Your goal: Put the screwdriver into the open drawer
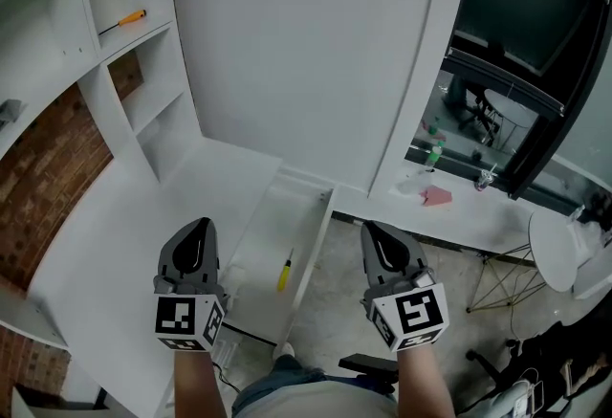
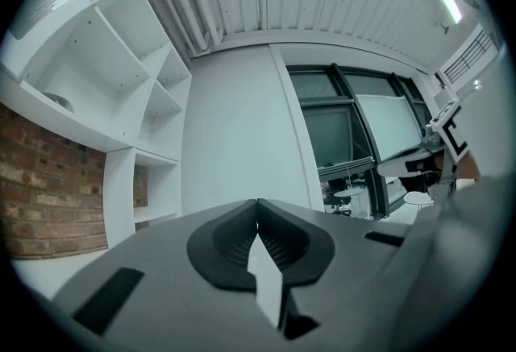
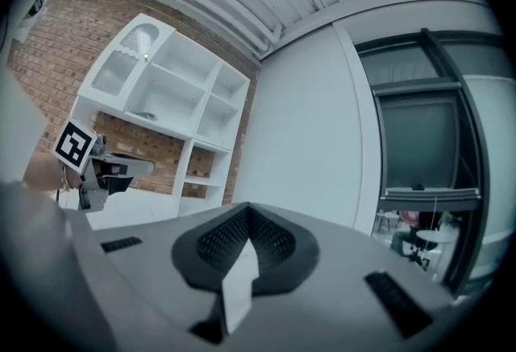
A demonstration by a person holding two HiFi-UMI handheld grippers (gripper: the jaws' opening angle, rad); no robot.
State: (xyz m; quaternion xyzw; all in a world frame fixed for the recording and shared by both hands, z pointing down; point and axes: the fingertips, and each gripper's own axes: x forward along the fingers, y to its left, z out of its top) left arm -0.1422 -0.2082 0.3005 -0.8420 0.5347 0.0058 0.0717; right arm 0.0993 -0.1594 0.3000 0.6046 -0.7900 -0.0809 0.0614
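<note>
In the head view a yellow-handled screwdriver (image 1: pixel 284 273) lies inside the open white drawer (image 1: pixel 304 275), between my two raised grippers. A second screwdriver (image 1: pixel 125 21), with an orange handle, rests on an upper shelf at the far left. My left gripper (image 1: pixel 198 232) hangs left of the drawer, shut and holding nothing. My right gripper (image 1: pixel 377 236) hangs right of the drawer, also shut and holding nothing. Both point level at the white wall. In the left gripper view the left gripper (image 2: pixel 258 207) shows its jaws meeting; in the right gripper view the right gripper (image 3: pixel 247 212) does too, and the left gripper (image 3: pixel 90 163) appears at the left edge.
A white desk (image 1: pixel 124 244) runs along a brick wall (image 1: pixel 43 153) under white shelving (image 1: pixel 134 72). A side counter (image 1: pixel 459 215) carries a pink object (image 1: pixel 437 196) and a small bottle (image 1: pixel 435 156). A round white table (image 1: pixel 559 252) and dark windows (image 1: pixel 521 14) are at the right.
</note>
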